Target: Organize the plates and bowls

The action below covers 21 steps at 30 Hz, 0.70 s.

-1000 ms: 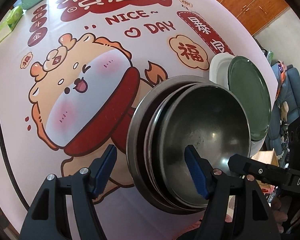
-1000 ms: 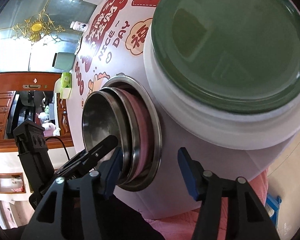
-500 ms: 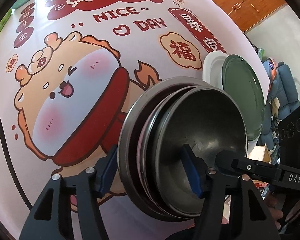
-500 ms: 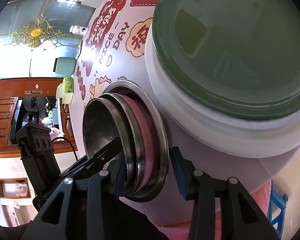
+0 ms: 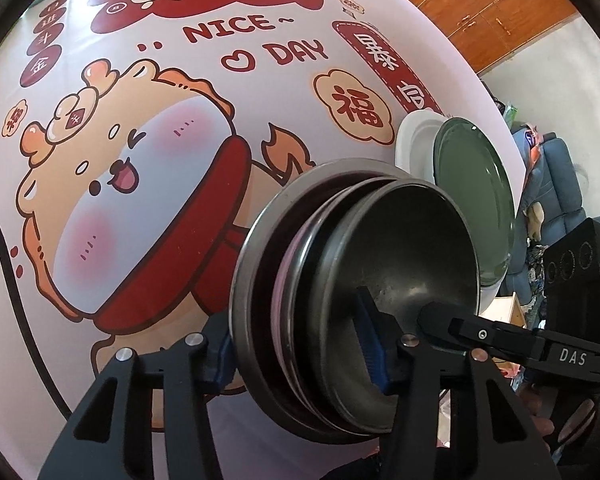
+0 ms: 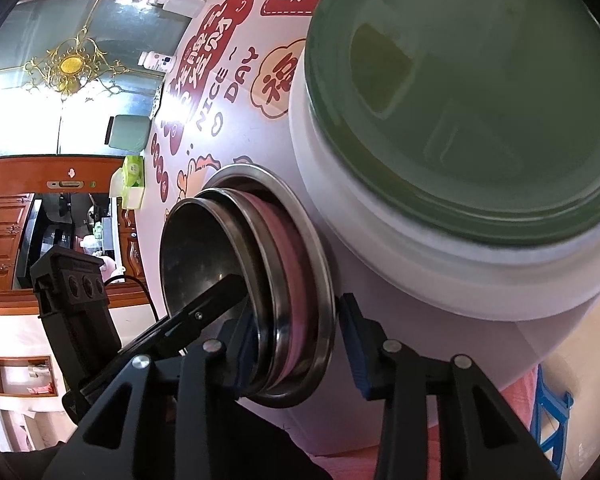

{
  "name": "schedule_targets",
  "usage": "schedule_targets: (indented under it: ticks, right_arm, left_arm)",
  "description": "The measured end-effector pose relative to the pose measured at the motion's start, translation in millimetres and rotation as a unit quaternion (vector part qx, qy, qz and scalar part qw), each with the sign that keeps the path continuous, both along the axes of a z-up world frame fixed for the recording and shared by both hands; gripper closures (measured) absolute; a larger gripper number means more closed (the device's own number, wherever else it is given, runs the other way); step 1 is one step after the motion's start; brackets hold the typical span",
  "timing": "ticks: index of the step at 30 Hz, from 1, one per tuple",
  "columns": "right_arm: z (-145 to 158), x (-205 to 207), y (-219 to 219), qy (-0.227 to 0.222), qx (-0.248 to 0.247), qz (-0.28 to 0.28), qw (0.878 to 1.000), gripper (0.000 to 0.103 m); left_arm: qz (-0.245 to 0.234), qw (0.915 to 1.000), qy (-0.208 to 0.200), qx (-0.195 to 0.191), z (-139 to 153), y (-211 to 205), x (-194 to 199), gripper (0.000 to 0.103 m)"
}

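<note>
A stack of steel bowls (image 5: pixel 380 288) with a pink one nested among them sits on the cartoon-printed tablecloth (image 5: pixel 148 208), at about 5 o'clock in the left wrist view. The left gripper (image 5: pixel 296 344) has just been closing and straddles the stack's near rim. The right gripper (image 6: pixel 296 340) has likewise been closing, its blue pads on either side of the rims. At 2 o'clock, a green plate (image 5: pixel 474 208) rests on a white plate (image 5: pixel 416 144)

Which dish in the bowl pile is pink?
The pink dish is sandwiched in the middle: the widest steel bowl sits under it and smaller steel bowls nest inside. All others are shiny metal.
</note>
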State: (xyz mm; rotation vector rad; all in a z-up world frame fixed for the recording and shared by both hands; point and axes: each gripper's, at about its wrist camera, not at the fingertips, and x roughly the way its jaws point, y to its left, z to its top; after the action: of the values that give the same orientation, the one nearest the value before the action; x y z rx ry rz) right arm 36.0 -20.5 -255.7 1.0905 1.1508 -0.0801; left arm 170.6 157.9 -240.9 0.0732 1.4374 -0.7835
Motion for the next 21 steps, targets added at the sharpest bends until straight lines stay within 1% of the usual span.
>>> schedule_targets:
  ticks: [3,8,14,21]
  right_arm:
    - [-0.1,-0.7,-1.4,-0.001,-0.002,0.0,1.0,0.071]
    - [2.4,1.2,-1.6,-0.007,-0.007,0.006,1.0,0.071]
    - [12.4,3.7,-0.6,-0.035,-0.012,0.017,0.999,0.071]
    - [25.9,2.3,-4.9,-0.067,-0.028,0.017,0.997,0.071]
  left_arm:
    - [-0.006,0.9999,-0.01,-0.007,5.4,2.8,-1.4,0.054]
    - [-0.008,0.9998,-0.017,-0.007,9.1,0.3,-2.2,0.054]
    - [-0.001,0.9991,-0.037,-0.019,20.0,4.5,-2.2,0.054]
    - [0.007,0.9983,-0.046,-0.034,31.6,11.4,-4.9,0.053]
